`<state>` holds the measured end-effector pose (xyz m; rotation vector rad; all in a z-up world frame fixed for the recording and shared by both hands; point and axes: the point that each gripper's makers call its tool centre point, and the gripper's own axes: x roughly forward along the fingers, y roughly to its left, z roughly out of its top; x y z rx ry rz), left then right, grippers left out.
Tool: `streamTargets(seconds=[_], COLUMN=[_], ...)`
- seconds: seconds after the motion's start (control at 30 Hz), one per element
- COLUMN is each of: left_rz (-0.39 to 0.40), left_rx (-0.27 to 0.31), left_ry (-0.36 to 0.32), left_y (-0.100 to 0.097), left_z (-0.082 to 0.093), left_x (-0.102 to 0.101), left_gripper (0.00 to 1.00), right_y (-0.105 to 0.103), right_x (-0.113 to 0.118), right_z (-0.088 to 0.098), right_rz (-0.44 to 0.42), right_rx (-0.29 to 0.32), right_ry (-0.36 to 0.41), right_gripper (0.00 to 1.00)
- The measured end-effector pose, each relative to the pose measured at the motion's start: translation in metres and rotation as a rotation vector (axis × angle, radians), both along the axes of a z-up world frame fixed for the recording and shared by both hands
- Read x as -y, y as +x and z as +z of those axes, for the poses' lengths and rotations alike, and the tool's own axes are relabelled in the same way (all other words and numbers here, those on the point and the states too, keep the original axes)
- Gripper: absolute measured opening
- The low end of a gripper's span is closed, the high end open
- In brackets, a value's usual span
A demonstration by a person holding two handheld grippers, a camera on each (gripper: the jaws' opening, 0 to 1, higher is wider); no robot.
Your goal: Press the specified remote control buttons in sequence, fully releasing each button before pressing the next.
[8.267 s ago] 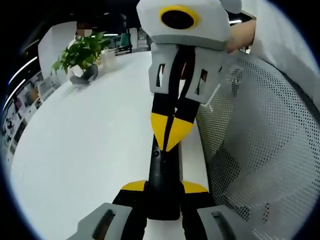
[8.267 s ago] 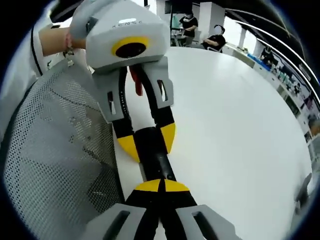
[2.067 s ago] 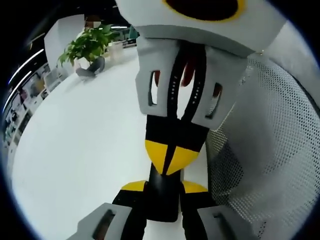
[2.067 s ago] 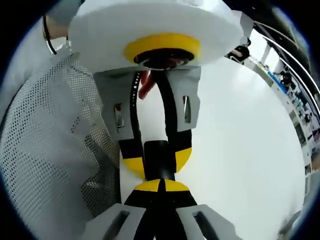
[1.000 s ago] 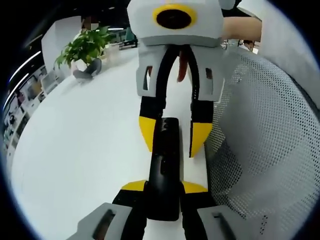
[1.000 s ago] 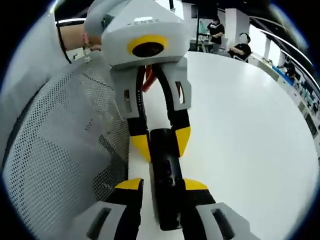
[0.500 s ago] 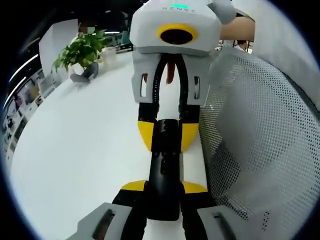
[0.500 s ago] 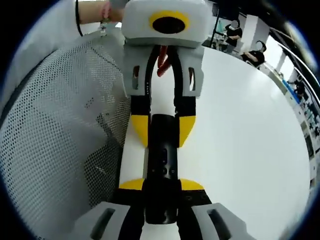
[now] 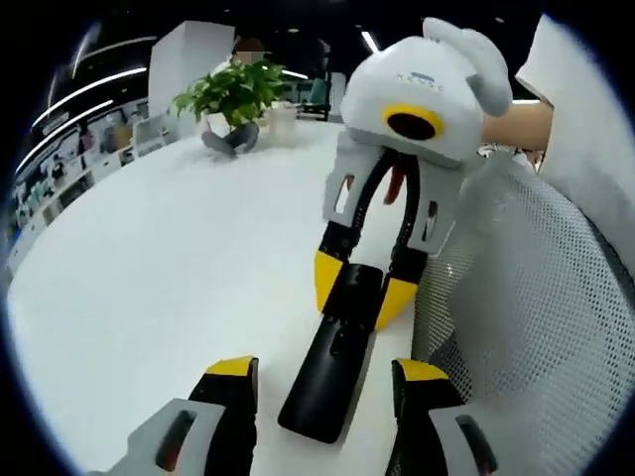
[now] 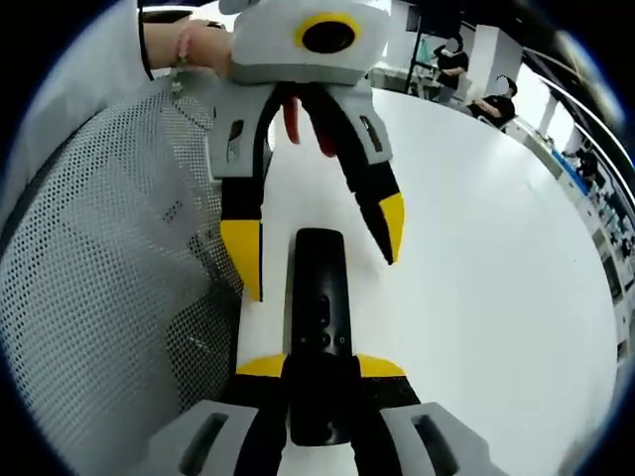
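Note:
A black remote control [image 9: 327,397] lies lengthwise on the white table [image 9: 149,258], close to its edge. In the left gripper view my left gripper [image 9: 325,369] is open, its yellow-tipped jaws standing wide on either side of the remote's near end without touching it. My right gripper [image 9: 362,288] comes in from the far side and is shut on the remote's other end. In the right gripper view the right gripper [image 10: 322,365] clamps the remote [image 10: 317,297], whose buttons face up, and the left gripper [image 10: 316,245] hangs open around the far end.
A grey mesh chair back [image 9: 536,327] stands right against the table edge beside the remote, and the chair back [image 10: 109,248] also shows in the right gripper view. A potted plant [image 9: 233,94] sits at the table's far side. Seated people [image 10: 451,59] are in the background.
My left gripper has opened and let go of the remote, which it clamped half a second ago. The right gripper stays shut on the other end. The left view has swung sideways.

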<state>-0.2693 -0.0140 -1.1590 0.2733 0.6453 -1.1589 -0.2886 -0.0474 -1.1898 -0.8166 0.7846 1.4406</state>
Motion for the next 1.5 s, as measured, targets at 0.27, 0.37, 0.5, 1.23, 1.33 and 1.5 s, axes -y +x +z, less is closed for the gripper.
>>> streamTargets(seconds=[0.27, 0.37, 0.5, 1.23, 1.33, 1.5], left_rz=[0.059, 0.126, 0.225, 0.592, 0.606, 0.661], left_rx=[0.103, 0.15, 0.216, 0.407, 0.417, 0.385], left_ry=[-0.13, -0.179, -0.203, -0.132, -0.121, -0.166], left_y=[0.009, 0.02, 0.036, 0.078, 0.078, 0.076], left_z=[0.035, 0.049, 0.061, 0.09, 0.091, 0.094], left_x=[0.007, 0.004, -0.009, -0.084, -0.09, -0.098], left_gripper=[0.95, 1.0, 1.0, 1.0, 1.0, 1.0], right_y=[0.001, 0.001, 0.002, 0.001, 0.004, 0.015], right_x=[0.0, -0.001, -0.002, -0.009, -0.009, -0.01], right_z=[-0.004, -0.003, -0.004, -0.007, -0.008, -0.009], right_rz=[-0.03, -0.077, -0.135, -0.056, -0.036, -0.038], right_rx=[-0.01, -0.026, -0.058, 0.003, 0.01, 0.006], right_ry=[0.025, 0.052, 0.087, 0.049, 0.043, 0.045], right_gripper=[0.21, 0.22, 0.23, 0.22, 0.22, 0.22])
